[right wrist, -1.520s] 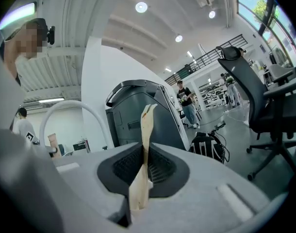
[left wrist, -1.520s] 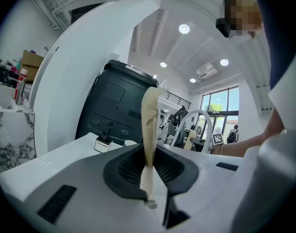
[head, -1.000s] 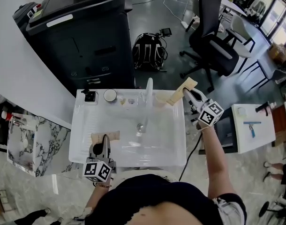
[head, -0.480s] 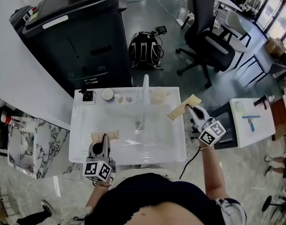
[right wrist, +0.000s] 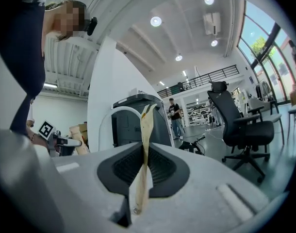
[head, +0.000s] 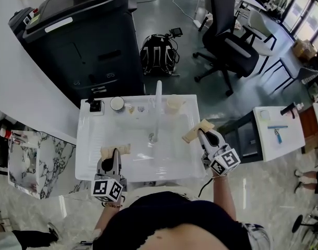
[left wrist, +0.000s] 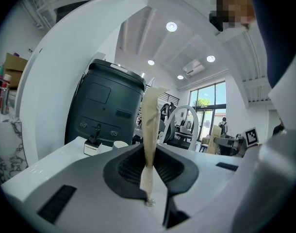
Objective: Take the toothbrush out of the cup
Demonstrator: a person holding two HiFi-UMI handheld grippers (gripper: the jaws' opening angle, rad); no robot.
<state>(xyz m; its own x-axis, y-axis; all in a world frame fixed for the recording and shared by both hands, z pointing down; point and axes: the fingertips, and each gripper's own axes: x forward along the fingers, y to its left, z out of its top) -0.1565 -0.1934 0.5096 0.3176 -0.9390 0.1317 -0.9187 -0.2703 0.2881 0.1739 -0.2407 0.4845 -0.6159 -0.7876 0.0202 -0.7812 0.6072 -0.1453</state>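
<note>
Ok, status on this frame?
Left gripper jaws shut, empty, over sink, near left. Right gripper jaws shut, empty, at sink right edge. Cup on back ledge; toothbrush not discernible. Faucet stands just left of cup.

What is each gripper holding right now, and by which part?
Nothing, as far as the views show: the left gripper and the right gripper each have their tan jaws pressed together with nothing between them.

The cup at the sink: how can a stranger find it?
Find the white sink before the big dark machine. On its back ledge, just right of the tall faucet, stands the cup. It is pale beige and alone there; the other items stand left of the faucet.
</note>
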